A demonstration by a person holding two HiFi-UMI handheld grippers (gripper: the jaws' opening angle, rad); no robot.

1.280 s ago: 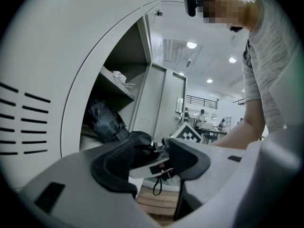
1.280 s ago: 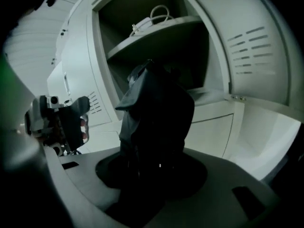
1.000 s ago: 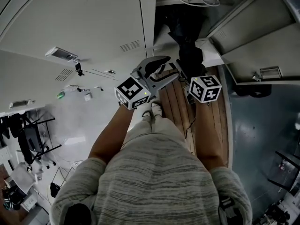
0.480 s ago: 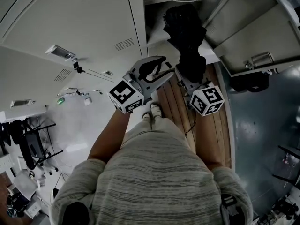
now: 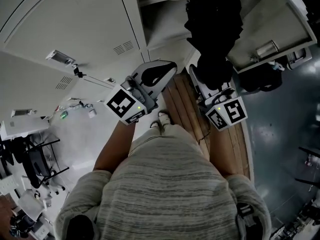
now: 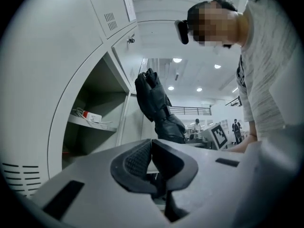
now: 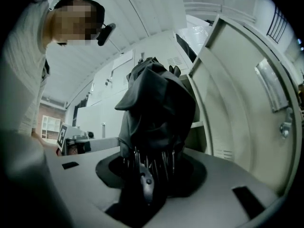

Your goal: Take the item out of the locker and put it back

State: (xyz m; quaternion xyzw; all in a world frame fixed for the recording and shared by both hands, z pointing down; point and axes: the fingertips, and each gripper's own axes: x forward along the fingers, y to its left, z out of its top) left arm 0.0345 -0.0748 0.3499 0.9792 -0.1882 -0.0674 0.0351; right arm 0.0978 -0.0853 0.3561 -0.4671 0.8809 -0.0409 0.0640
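- The right gripper (image 7: 152, 167) is clamped on a black glove (image 7: 156, 103), holding it up in front of the open locker (image 6: 95, 103)
- The left gripper (image 6: 152, 158) has just closed its jaws together, with nothing between them

1. You raised the black glove (image 5: 214, 29), in your right tongs (image 5: 210, 82), up level with the open locker (image 5: 161, 18).
2. You closed your left tongs (image 5: 160, 72), empty.
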